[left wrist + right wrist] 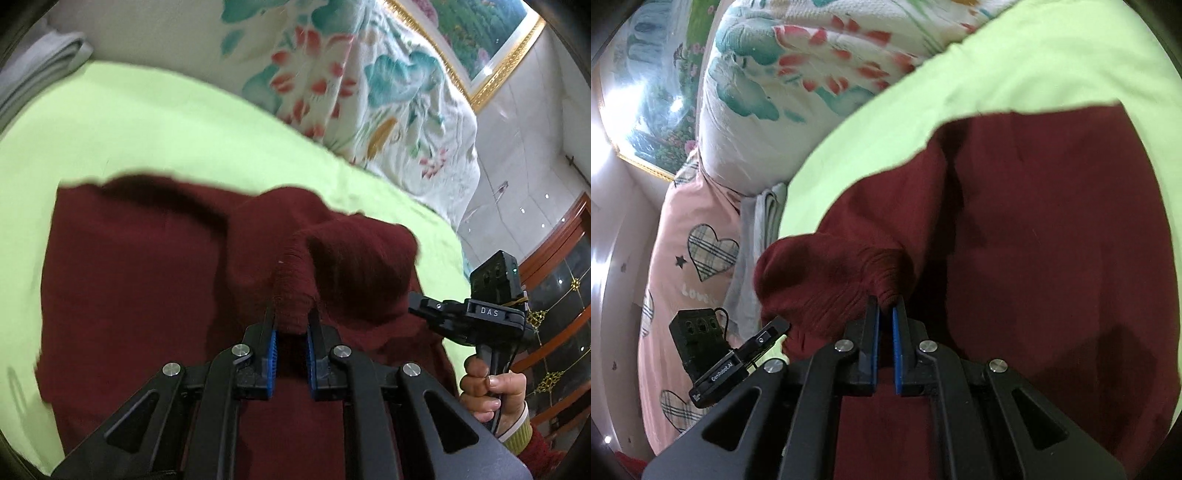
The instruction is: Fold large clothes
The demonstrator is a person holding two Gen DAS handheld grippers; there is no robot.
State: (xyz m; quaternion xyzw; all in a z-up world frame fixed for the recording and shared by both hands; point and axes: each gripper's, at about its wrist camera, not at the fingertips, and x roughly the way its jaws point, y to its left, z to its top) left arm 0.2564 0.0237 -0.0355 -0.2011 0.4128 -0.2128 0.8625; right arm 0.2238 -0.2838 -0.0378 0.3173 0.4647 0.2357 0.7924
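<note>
A dark red knitted sweater (129, 277) (1052, 240) lies spread on a lime green sheet (147, 129) (997, 74). My left gripper (292, 310) is shut on a bunched ribbed edge (291, 280) of the sweater, lifted off the sheet. My right gripper (886, 301) is shut on another ribbed edge (849, 295), also raised into a hump. In the left wrist view the right gripper (417, 310) shows at the right, a hand (491, 391) on its handle. In the right wrist view the left gripper (775, 326) shows at the lower left, its tips against red cloth.
A floral quilt (369, 92) (812, 74) is piled along the far side of the bed. Folded grey cloth (40, 66) (764, 221) lies at the sheet's edge beside a pink heart-patterned pillow (694, 258). A gold-framed picture (480, 37) and a wooden cabinet (554, 295) stand beyond.
</note>
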